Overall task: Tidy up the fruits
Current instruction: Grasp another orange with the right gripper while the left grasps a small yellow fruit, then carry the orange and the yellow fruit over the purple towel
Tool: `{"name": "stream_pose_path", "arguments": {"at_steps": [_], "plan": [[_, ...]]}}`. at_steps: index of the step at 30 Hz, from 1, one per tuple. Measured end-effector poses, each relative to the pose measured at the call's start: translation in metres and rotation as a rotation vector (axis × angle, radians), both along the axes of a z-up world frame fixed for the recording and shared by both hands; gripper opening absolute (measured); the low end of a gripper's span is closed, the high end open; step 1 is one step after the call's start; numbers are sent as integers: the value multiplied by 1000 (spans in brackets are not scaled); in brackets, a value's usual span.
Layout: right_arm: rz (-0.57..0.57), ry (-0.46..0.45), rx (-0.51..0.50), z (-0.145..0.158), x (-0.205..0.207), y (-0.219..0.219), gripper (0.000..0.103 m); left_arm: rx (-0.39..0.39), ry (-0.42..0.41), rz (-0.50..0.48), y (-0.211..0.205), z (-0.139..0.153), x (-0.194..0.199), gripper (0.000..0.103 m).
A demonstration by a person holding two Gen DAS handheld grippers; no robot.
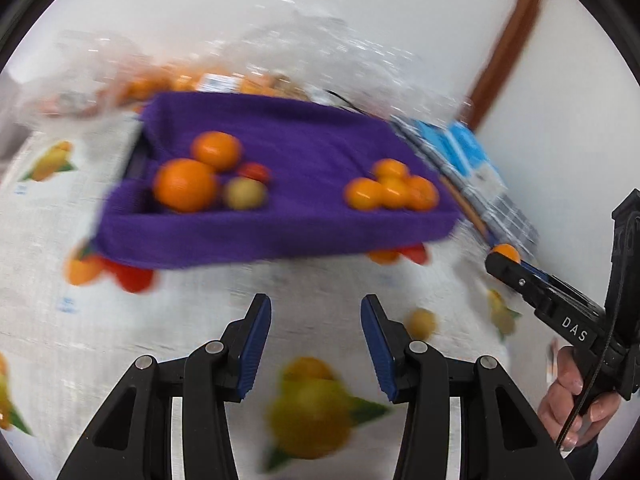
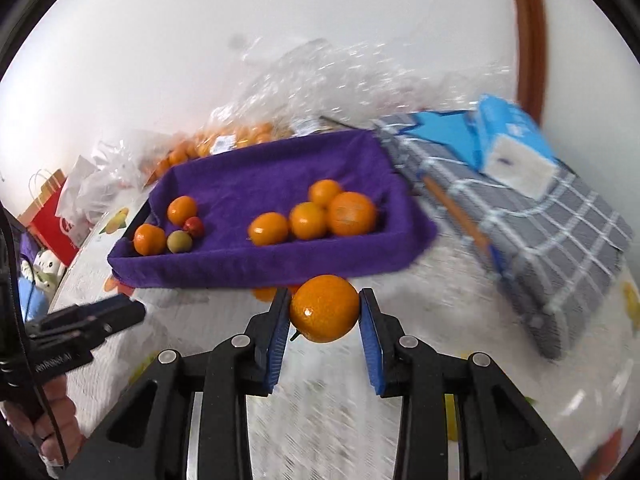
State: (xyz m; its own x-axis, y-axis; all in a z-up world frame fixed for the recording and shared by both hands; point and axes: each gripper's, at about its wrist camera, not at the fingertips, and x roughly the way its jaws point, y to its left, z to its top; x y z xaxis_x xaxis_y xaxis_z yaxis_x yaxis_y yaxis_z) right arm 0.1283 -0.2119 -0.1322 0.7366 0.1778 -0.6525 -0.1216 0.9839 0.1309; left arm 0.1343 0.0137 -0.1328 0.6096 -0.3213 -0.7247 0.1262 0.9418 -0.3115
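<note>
An orange point(image 2: 324, 308) was clamped in the right gripper point(image 2: 325, 312), with the purple tray point(image 2: 256, 264) directly ahead, just beyond it. The left gripper point(image 1: 316, 344) was parted, empty, farther back.

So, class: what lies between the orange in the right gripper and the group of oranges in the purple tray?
In the right wrist view, only the tray's near wall separates the held orange from the group.
</note>
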Motion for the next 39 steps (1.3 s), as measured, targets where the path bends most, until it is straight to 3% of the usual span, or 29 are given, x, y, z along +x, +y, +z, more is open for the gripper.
{"name": "stream_pose_path", "arguments": {"at_steps": [9,12,15,22,32,39], "plan": [[-66,7,-6,-2,-45,-48,34,37,28,-124,-77,-14,5,44],[-67,18,-20,-3,-51,-54,34,82,29,-113,-89,-20,7,23],[-60,23,-28,-4,-52,-54,34,96,10,-109,-89,-18,6,23],[-28,19,19,4,-45,-38,34,111,3,-9,-51,2,-1,23],[21,-19,-8,34,-23,-2,34,112,-23,187,35,36,-11,23],[26,-52,-14,59,5,13,34,118,-51,260,79,57,3,23]]}}
